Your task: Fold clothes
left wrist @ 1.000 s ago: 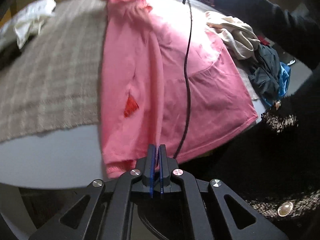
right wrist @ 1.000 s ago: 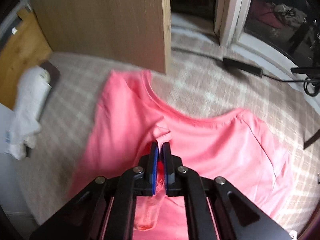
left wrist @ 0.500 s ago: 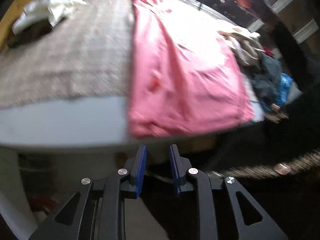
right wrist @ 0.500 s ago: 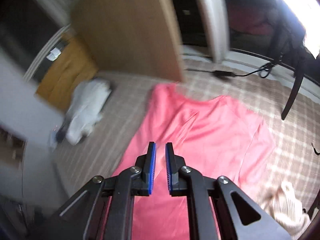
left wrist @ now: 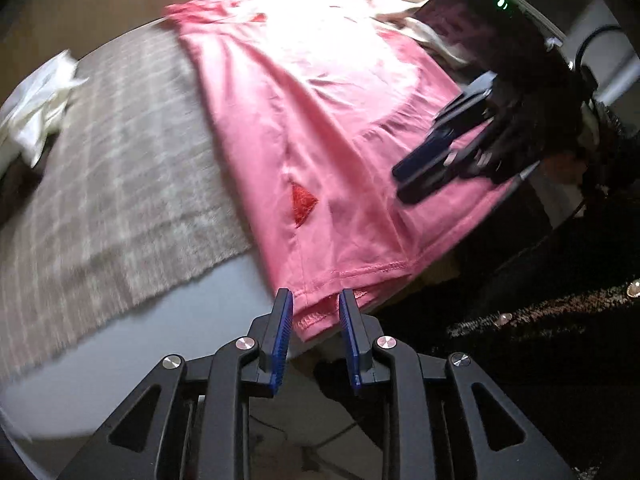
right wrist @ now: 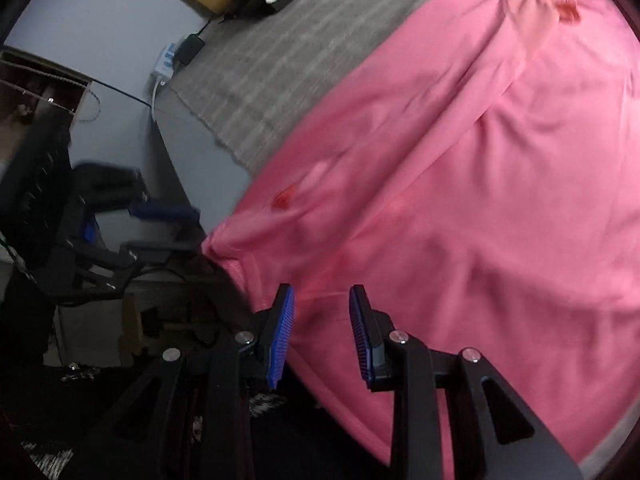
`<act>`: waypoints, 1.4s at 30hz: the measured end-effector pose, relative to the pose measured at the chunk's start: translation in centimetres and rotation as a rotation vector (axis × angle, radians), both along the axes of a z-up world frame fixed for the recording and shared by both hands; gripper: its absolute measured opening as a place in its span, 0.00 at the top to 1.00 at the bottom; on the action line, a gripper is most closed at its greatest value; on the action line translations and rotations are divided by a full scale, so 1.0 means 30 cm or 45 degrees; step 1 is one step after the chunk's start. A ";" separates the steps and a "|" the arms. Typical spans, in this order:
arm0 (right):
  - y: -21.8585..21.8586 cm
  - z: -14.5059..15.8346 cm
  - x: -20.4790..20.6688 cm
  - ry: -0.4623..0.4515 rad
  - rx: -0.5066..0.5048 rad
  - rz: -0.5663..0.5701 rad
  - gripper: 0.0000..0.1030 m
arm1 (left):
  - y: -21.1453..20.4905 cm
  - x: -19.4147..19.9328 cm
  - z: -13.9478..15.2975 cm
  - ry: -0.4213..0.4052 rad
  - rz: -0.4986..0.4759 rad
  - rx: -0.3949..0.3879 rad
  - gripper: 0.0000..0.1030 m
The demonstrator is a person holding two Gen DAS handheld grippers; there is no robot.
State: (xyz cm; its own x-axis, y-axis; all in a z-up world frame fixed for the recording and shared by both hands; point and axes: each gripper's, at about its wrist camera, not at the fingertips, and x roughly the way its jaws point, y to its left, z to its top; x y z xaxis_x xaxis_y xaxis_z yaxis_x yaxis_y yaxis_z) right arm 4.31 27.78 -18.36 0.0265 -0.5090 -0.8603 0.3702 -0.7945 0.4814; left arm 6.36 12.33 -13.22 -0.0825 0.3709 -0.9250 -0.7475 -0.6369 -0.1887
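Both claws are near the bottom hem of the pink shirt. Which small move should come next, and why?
Probably close both claws on the hem. The left claw is open with the pink shirt corner between its pads; the right claw, its jaws just opened, hovers over the hem further along.

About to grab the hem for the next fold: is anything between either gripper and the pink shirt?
Nothing visible. The left gripper is open with the pink shirt hem corner between its jaws; the right gripper is open right over the hem. The cream clothes lie at the far edge.
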 end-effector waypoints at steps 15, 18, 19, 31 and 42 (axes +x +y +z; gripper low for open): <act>-0.080 0.034 0.118 0.081 0.152 -0.226 0.99 | 0.040 0.008 -0.072 -0.055 -0.491 0.029 0.77; -0.025 0.039 0.135 0.049 0.267 -0.275 0.98 | 0.036 0.011 -0.049 -0.043 -0.516 0.045 0.77; -0.012 0.044 0.142 0.069 0.306 -0.285 0.98 | 0.034 0.006 -0.035 -0.035 -0.518 0.059 0.77; -0.022 0.027 0.063 0.105 0.335 -0.339 0.94 | 0.119 -0.071 -0.094 -0.065 -0.487 0.123 0.73; 0.284 0.443 -0.136 0.367 0.263 -0.487 0.93 | 0.283 -0.222 -0.067 -0.058 -0.285 0.246 0.71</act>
State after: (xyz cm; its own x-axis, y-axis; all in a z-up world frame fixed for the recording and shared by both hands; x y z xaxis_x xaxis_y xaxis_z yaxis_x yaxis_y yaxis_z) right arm 0.21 36.30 -5.06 -0.3810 -0.2550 -0.8887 0.1291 -0.9665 0.2220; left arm -0.31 20.82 -15.23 0.0612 0.5450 -0.8362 -0.8531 -0.4063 -0.3272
